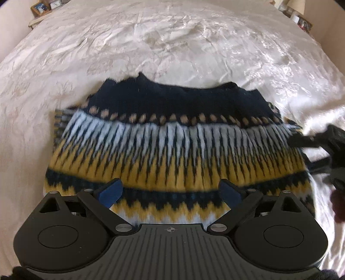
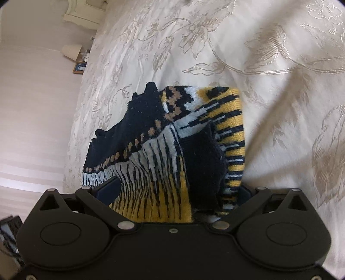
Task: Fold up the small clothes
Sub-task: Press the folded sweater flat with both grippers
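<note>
A small knitted sweater [image 1: 168, 137] with a navy top and white, yellow and navy zigzag bands lies flat on the bed. My left gripper [image 1: 170, 191] hovers over its near hem, open, blue pads wide apart with nothing pinched. The right gripper [image 1: 301, 150] shows blurred at the sweater's right edge. In the right wrist view the sweater [image 2: 151, 155] has its side and a navy sleeve part [image 2: 204, 155] bunched and folded inward. My right gripper [image 2: 176, 191] is open, with this bunched cloth between its spread fingers.
A cream bedspread [image 1: 172, 43] with a shiny floral pattern covers the bed on all sides of the sweater. Picture frames [image 1: 41, 8] and small items stand on furniture at the far corners. A pale wall and a lamp [image 2: 71, 51] lie left of the bed.
</note>
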